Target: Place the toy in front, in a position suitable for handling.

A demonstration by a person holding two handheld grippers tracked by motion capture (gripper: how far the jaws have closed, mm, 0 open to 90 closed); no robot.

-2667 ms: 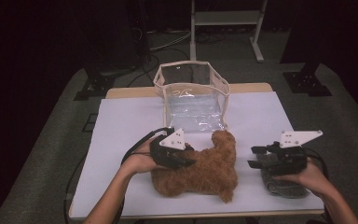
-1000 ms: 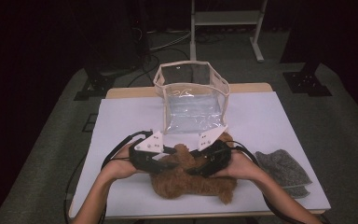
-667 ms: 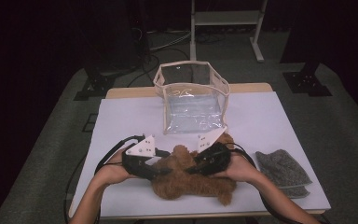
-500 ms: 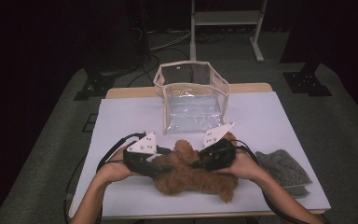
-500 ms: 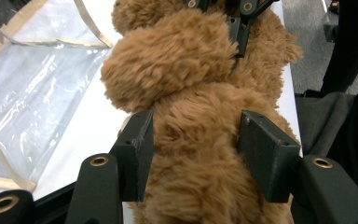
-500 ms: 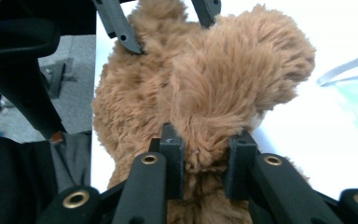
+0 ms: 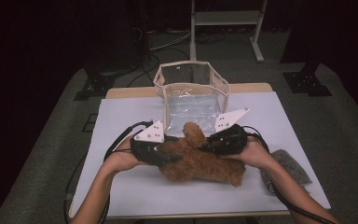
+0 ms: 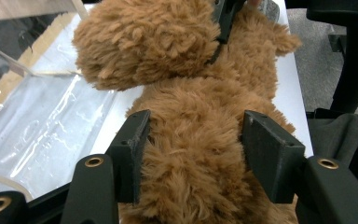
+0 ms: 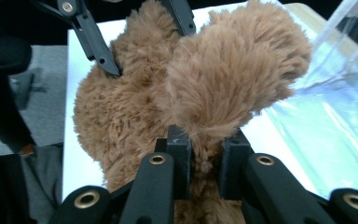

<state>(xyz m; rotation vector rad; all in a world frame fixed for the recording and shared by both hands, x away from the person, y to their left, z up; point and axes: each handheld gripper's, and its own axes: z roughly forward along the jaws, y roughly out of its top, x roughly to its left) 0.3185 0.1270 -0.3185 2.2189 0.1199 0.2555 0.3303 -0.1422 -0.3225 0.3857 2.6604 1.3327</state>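
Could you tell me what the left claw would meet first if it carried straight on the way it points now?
Nothing stands between: the brown plush toy already sits in the left claw. Pushing on would drive it deeper into the plush, then probably towards the right claw gripping the toy's far side.

Dim room, light falls mainly on the white-topped rectangular table (image 7: 121, 186) with its pale wooden far edge. Grey carpet floor (image 7: 345, 121) all round. Beyond the tongs: white metal frame stand (image 7: 226, 18), black cables on floor (image 7: 168, 39), dark equipment bases (image 7: 305, 81).
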